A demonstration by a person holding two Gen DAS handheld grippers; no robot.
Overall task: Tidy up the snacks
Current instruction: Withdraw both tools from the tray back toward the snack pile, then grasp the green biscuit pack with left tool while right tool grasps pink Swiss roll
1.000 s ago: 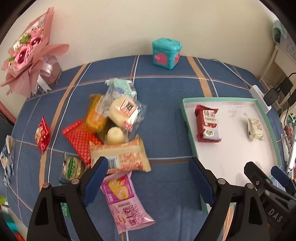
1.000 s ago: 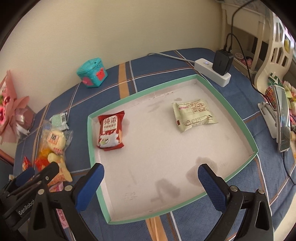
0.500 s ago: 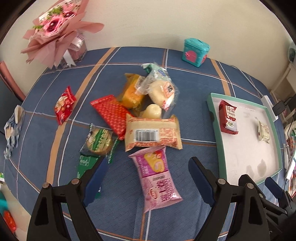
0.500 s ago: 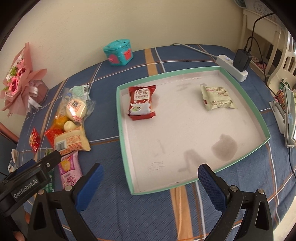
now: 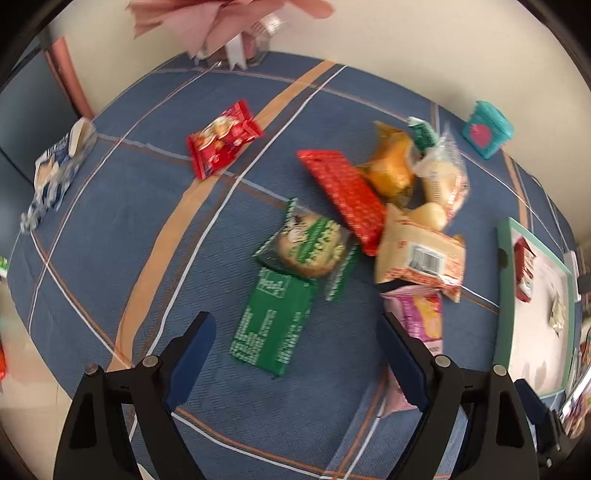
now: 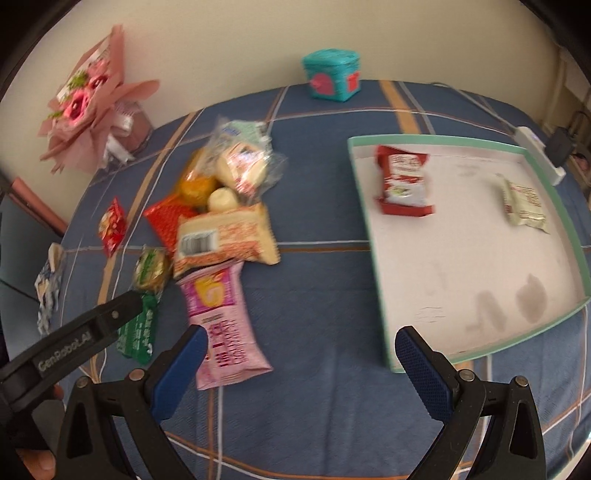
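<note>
Both claws, left [image 5: 293, 356] and right [image 6: 301, 363], gaped wide and held nothing above the blue surface [image 6: 325, 288], the snack pile [image 6: 221, 218] lying centre-left of the right view and the tray [image 6: 373, 258] at right holding two packets.

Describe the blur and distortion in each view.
Left wrist view: motion blur smears the snack pile and the bouquet; the left hand-held gripper stays sharp; fisheye bends the tablecloth stripes. Right wrist view: milder blur softens print on the pink packet and the tray edge curves; the right hand-held gripper is crisp.
</note>
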